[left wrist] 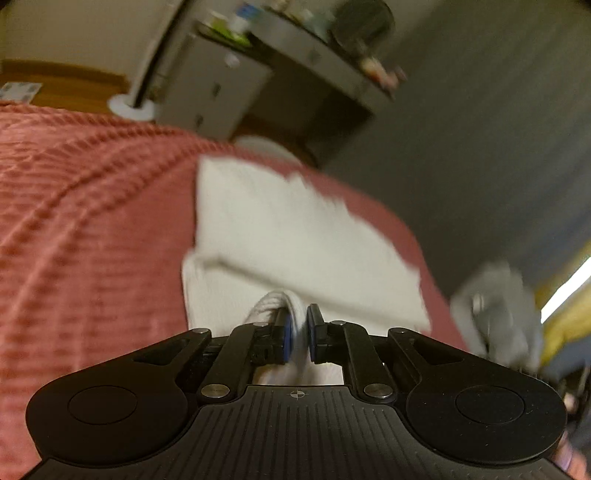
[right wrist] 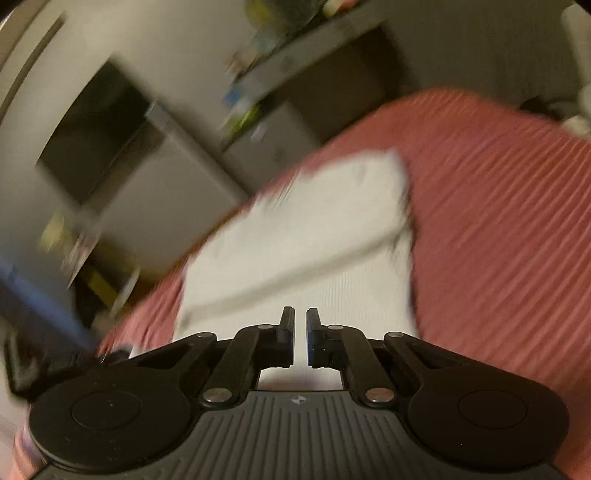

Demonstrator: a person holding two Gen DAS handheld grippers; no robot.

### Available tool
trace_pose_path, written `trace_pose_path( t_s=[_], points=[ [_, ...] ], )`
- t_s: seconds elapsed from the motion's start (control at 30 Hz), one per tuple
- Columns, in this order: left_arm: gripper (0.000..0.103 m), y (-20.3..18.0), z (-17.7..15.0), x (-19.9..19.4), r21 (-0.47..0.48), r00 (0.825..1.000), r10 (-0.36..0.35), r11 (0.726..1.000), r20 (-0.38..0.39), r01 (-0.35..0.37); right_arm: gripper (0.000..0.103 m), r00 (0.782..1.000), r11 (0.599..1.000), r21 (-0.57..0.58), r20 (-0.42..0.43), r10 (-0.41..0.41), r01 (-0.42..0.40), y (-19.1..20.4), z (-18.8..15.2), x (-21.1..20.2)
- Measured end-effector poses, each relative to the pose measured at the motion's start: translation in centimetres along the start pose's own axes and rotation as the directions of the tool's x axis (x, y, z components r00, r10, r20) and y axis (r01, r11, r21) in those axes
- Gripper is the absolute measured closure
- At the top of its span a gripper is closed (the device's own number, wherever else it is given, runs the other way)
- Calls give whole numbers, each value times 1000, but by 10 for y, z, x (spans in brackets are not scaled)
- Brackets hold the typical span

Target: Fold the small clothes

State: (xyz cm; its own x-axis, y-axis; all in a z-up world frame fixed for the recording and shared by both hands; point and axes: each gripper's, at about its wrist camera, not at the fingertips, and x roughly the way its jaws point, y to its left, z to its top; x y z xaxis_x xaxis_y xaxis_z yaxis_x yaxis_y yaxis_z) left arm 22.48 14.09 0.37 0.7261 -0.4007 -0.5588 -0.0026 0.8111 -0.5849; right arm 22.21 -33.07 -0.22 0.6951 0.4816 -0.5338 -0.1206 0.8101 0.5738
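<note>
This is a room in a home, probably a bedroom. A bed with a ribbed salmon-pink bedspread [left wrist: 92,206] fills the foreground, and behind it stands a grey cabinet [left wrist: 214,92] under a cluttered grey shelf [left wrist: 314,48] bearing small blurred household things, beside a plain cream wall [left wrist: 74,29].

Blurred shelf clutter [left wrist: 295,22] unreadable, white garment's [right wrist: 295,236] edges smeared, grey object [left wrist: 495,306] at right indistinct

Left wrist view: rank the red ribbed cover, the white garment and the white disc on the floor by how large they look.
1. red ribbed cover
2. white garment
3. white disc, though it lies farther off, so its true size is unsure.
</note>
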Motion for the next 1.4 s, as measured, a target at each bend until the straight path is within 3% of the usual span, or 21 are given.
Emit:
trace_pose_path(
  t_s=[0.03,0.07,0.1,0.17,0.23,0.3,0.43,0.5,0.57,0.67,0.87,0.9,0.93,1.0,1.07,1.13,1.23,1.3,1.4],
  points=[
    [85,2,3,5,-15,1000,9,1000,25,-9,96,998,999,-29,42,-36,37,4,5,5],
    [70,3,4,7,-16,998,27,1000,54,-26,96,994,993,-80,72,-79,85,9,7,8],
    [61,4,6,8,6,996,49,999,71,-49,95,992,984,-137,74,-106,115,14,7,12],
    [47,3,3,9,94,992,93,990,89,-102,93,991,965,-225,36,-131,135,19,-3,19],
    [33,9,-2,9,172,994,97,980,46,-104,79,989,923,-362,-20,-149,132,27,-18,28],
    [31,16,-10,12,189,995,93,978,-22,-87,68,984,870,-484,-85,-157,97,32,-36,35],
    [31,24,-30,9,228,989,122,969,-86,-100,61,976,811,-583,-197,-90,-43,46,-61,43],
    [31,28,-36,2,218,990,104,973,-98,-80,50,978,796,-600,-200,-51,-82,55,-64,39],
    [31,32,-39,-4,199,989,96,977,-110,-73,46,977,790,-598,-214,7,-137,61,-66,29],
    [31,33,-39,-10,223,990,109,971,-90,-87,46,976,737,-655,-216,29,-167,68,-67,22],
    [30,28,-38,-2,260,985,158,956,-75,-134,48,967,618,-776,-236,-96,-127,70,-88,44],
    [29,27,-38,0,264,984,162,955,-70,-139,53,967,600,-790,-233,-104,-126,73,-92,49],
    [29,25,-37,2,273,984,167,951,-66,-143,70,969,586,-802,-220,-113,-114,75,-95,52],
    [28,20,-36,6,304,983,176,941,-58,-151,97,975,611,-786,-199,-98,-99,78,-90,59],
    [26,15,-34,11,326,984,174,933,-48,-149,97,989,652,-757,-122,-88,-36,75,-76,59],
    [23,10,-31,17,339,986,161,931,-45,-137,97,994,733,-679,-41,-97,44,61,-57,59],
    [23,6,-27,26,353,988,146,928,-49,-120,97,981,826,-534,31,-193,179,30,-33,59],
    [23,5,-26,33,357,989,140,927,-55,-112,97,969,848,-474,58,-240,238,15,-27,53],
    [23,5,-27,42,360,987,144,927,-68,-110,96,946,845,-436,54,-319,310,-4,-26,50]
  ],
)
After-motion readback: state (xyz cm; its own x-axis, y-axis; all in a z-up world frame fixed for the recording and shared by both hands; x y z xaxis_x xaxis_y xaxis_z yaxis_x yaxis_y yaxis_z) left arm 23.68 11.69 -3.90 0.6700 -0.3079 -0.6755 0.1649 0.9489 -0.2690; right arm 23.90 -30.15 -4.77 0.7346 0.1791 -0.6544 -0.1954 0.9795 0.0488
